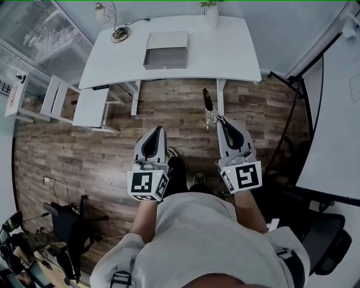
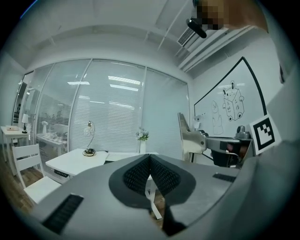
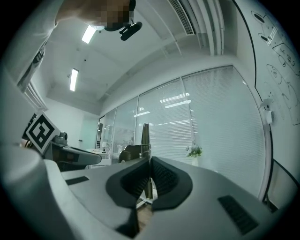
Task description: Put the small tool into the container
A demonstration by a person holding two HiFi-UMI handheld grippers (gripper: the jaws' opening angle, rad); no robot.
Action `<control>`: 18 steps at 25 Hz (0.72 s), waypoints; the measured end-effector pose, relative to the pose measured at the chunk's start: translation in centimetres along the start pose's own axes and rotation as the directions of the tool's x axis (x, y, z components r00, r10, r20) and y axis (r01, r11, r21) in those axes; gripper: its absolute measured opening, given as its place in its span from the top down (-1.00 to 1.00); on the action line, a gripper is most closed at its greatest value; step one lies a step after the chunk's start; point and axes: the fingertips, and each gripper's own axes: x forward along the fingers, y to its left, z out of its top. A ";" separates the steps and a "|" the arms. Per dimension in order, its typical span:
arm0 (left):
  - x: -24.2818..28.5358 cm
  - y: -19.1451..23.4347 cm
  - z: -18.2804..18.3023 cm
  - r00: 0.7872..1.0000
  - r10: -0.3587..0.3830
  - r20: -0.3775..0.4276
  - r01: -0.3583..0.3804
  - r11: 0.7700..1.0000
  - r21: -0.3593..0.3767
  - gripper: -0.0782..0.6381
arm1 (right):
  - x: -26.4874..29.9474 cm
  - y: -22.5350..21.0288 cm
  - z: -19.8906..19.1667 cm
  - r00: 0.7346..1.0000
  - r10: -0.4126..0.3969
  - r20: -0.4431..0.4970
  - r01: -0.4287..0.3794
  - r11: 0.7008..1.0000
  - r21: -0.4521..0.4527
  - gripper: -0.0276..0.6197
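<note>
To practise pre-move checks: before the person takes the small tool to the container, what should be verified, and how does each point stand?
1. Right gripper shut on small tool: ok.
2. Left gripper empty, shut: ok.
3. Container in sight on desk: ok.
4. Container open on top: cannot tell.
5. Small tool above container: not ok, it is over the floor, short of the desk.

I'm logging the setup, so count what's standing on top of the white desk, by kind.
lamp: 1
container: 1
vase with plant: 1
Total: 3
</note>
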 end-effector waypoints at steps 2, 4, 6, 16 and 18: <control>1.0 0.7 -0.4 1.000 -0.009 -0.004 0.009 1.000 -0.006 0.72 | 1.0 0.0 -0.2 1.000 0.001 -0.006 -0.002 1.000 -0.010 0.83; 2.2 1.6 -0.7 1.000 -0.018 -0.009 0.018 1.000 -0.016 0.72 | 2.3 -0.2 -0.4 1.000 -0.001 -0.014 0.001 1.000 -0.019 0.83; 3.6 2.6 -0.7 1.000 -0.027 -0.011 0.027 0.999 -0.023 0.72 | 4.0 -0.5 -0.7 1.000 -0.001 -0.027 0.000 1.000 -0.026 0.83; 10.6 12.7 0.1 0.999 -0.048 -0.025 0.046 0.997 -0.065 0.72 | 15.4 0.5 -1.3 0.996 0.005 -0.087 -0.015 0.994 -0.107 0.83; 11.9 14.7 0.3 0.998 -0.060 -0.024 0.059 0.996 -0.068 0.72 | 17.6 1.0 -1.3 0.995 0.005 -0.096 -0.017 0.992 -0.123 0.83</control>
